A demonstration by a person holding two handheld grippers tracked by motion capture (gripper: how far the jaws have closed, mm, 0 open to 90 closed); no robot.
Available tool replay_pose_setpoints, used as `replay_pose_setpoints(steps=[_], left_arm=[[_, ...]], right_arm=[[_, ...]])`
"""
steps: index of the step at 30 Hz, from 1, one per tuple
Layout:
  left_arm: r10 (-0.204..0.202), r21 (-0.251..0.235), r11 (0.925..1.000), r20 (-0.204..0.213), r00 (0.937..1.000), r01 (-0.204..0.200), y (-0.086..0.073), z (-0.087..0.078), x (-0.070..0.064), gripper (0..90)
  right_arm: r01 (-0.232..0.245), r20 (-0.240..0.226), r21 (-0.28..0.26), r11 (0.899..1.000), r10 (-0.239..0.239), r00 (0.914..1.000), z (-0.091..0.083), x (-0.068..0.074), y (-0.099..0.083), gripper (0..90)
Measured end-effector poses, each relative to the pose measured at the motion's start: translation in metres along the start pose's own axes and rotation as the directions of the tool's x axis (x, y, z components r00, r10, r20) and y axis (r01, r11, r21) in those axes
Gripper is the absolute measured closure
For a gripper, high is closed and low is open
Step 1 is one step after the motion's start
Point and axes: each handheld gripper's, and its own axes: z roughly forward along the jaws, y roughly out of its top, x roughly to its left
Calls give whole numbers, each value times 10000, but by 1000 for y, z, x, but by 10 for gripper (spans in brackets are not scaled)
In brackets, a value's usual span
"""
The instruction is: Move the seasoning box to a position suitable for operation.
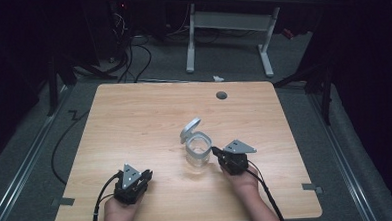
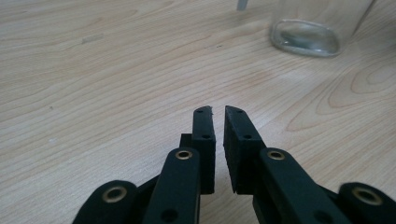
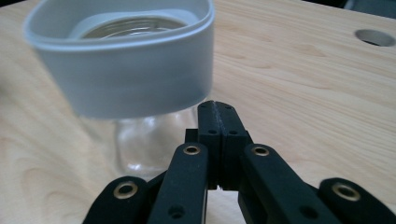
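1. At the near left of the worktop (image 1: pixel 134 118) I see my left gripper (image 1: pixel 135 185), held in a hand that comes in from the near edge. Its jaws stand almost together, with only a thin slit between them, and they hold nothing. It sits low over bare wood, well apart from the jar.

2. Right of it, about mid-worktop and a little to the right, stands the glass jar (image 1: pixel 199 153). It is upright and clear, with a grey collar (image 3: pixel 121 74) around its mouth. Looking down through the mouth from the right gripper view, I see clear glass and nothing inside. From the left gripper view its base (image 2: pixel 306 39) rests flat on the wood at the far right.

3. The jar's grey lid (image 1: pixel 190 128) is flipped open and tilts up at the far-left side of the mouth.

4. Just right of the jar is my right gripper (image 1: pixel 220 154), pointing left at it. Its jaws are pressed fully together and grip nothing; the tips sit just beside the glass body below the collar. I cannot tell whether they touch it.

5. Toward the far right of the worktop is a round cable hole (image 1: pixel 222 95), well apart from everything else.
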Motion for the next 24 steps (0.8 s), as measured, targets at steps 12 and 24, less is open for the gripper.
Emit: replay_pose_setpoints(steps=[12, 24], left_arm=[[16, -63, 10000, -85, 10000, -17, 0, 0, 1, 851], [-6, -45, 10000, -68, 10000, 6, 0, 0, 2, 854]], right_arm=[[-268, 93, -13, 9996, 268, 9996, 15, -3, 4, 900], [108, -515, -251, 9996, -121, 9986, 0, 31, -3, 900]])
